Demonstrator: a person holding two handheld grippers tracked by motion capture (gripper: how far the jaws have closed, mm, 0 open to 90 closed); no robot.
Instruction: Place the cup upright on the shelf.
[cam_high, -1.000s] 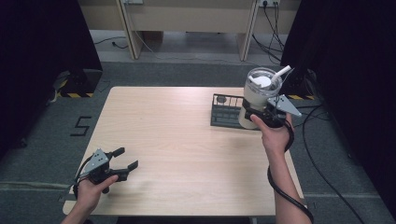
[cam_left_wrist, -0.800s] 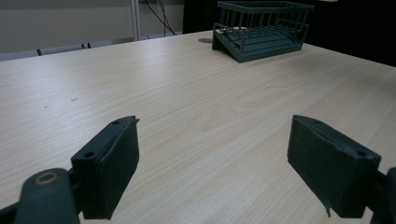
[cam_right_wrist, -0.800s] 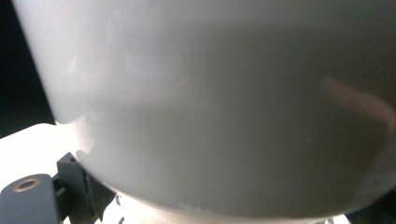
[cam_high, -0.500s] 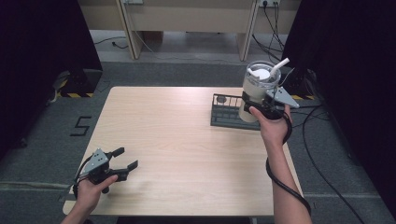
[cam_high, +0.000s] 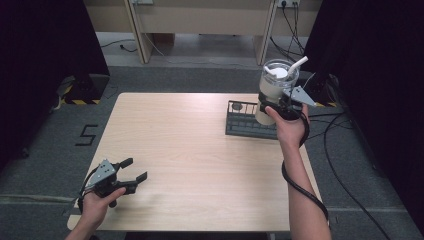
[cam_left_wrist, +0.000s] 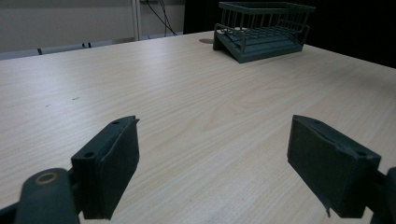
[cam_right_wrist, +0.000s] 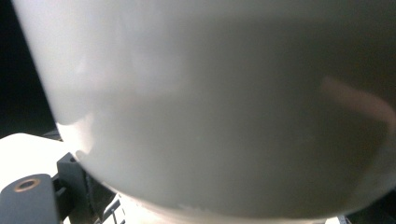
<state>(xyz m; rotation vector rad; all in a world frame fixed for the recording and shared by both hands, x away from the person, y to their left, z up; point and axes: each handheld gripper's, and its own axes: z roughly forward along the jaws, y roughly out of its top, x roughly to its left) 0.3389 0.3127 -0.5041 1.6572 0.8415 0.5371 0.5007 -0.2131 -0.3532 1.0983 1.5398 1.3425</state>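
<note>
A tall translucent white container (cam_high: 274, 90) with a white scoop handle (cam_high: 298, 65) sticking out of its top hangs in the air over the dark wire rack (cam_high: 245, 124) at the table's far right. My right gripper (cam_high: 272, 107) is shut on the container's lower half, and in the right gripper view the container's wall (cam_right_wrist: 210, 107) sits right against the camera. Near the table's front left corner, my left gripper (cam_high: 135, 169) rests low over the wood. It is open, its jaws spread wide (cam_left_wrist: 219, 168) with nothing between them.
The light wooden table (cam_high: 190, 150) is bare between the two grippers. Beyond the bare wood in the left gripper view stands the rack (cam_left_wrist: 261, 30). A black cable (cam_high: 300, 185) trails along the right forearm. Desk legs and floor cables lie beyond the far edge.
My right gripper has lifted the container a little higher above the rack. The left gripper has stayed put.
</note>
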